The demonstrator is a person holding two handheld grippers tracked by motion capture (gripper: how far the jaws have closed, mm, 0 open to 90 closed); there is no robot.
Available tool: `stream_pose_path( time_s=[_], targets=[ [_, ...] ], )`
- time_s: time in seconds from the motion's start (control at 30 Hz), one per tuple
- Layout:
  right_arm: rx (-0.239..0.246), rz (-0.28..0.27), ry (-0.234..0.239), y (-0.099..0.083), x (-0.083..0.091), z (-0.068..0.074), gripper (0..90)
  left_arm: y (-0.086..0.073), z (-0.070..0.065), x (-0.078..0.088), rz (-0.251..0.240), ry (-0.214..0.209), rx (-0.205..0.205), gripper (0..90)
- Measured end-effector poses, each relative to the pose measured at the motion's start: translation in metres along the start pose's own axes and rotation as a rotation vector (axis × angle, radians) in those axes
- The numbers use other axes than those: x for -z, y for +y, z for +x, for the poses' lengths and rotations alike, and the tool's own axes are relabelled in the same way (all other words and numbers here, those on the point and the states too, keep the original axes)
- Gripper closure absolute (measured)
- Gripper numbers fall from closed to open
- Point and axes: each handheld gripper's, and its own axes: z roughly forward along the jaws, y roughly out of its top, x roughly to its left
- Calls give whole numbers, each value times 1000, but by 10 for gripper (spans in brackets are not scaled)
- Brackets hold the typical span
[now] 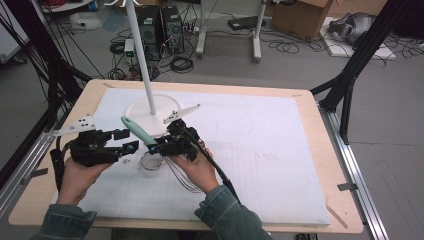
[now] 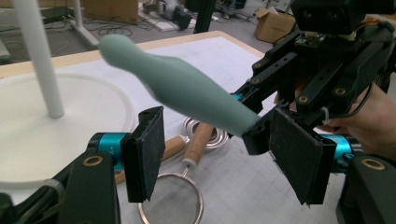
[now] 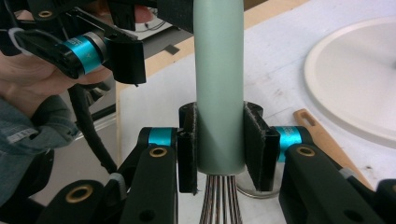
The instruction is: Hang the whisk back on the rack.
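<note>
Whisk (image 1: 136, 129) sits pinched in the right gripper (image 1: 161, 146) near the tabletop's (image 1: 310, 150) middle, jaws clamped at the base of its green handle so the free end juts toward the left gripper (image 1: 128, 140), whose jaws stand spread either side of that handle, untouching, likely for a handover. The right gripper view shows the wires (image 3: 219, 200) leaving the handle; the left gripper view shows a sieve (image 2: 173, 201) lying below on the tabletop.

The high view looks forward and down over the surface (image 1: 280, 150). Both gripper views sit close (facing each other), sharing the green handle (image 2: 187, 93).
</note>
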Motion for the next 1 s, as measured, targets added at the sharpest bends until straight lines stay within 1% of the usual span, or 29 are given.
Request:
stream_pose_path(
  time_s=[0.03, 0.07, 0.13, 0.2, 0.23, 0.3, 0.4, 0.5, 0.57, 0.63, 0.7, 0.77, 0.83, 0.9, 0.93, 1.0],
  targets=[
    [4, -10, -3, -1, 2, 0, 690, 2, -1, -3, 2, -3, 1, 363],
    [-2, -23, -1, -2, 4, 0, 690, 4, -2, -5, 3, -7, 8, 366],
    [6, -36, -7, -4, 7, 0, 690, 6, -2, -8, 5, -13, 9, 374],
    [13, -44, -10, -5, 9, 0, 690, 8, -2, -11, -2, -16, 22, 382],
    [27, -59, -19, -6, 10, 3, 690, 9, -2, -13, -4, -24, 30, 394],
    [32, -62, -19, -6, 10, 4, 690, 11, -2, -16, -5, -28, 34, 399],
    [49, -82, -22, -6, 9, 8, 690, 15, -4, -21, -9, -28, 54, 426],
    [65, -92, -37, -5, 9, 11, 690, 18, -5, -21, -16, -32, 62, 473],
    [77, -98, -45, -5, 11, 13, 690, 20, -5, -21, -23, -43, 66, 507],
    [83, -102, -48, -5, 11, 14, 690, 23, -5, -21, -29, -57, 72, 517],
    [91, -107, -64, -4, 13, 16, 690, 25, -6, -21, -36, -70, 75, 536],
    [106, -108, -76, -4, 14, 19, 690, 27, -7, -20, -50, -91, 85, 565],
    [114, -107, -75, -4, 15, 20, 690, 29, -8, -19, -58, -116, 90, 596],
    [126, -112, -85, -3, 15, 24, 690, 31, -10, -18, -62, -131, 89, 621],
    [131, -115, -87, -3, 15, 25, 690, 33, -11, -18, -60, -141, 82, 629],
    [141, -121, -95, -3, 17, 27, 690, 35, -12, -18, -62, -160, 86, 645]
  ],
)
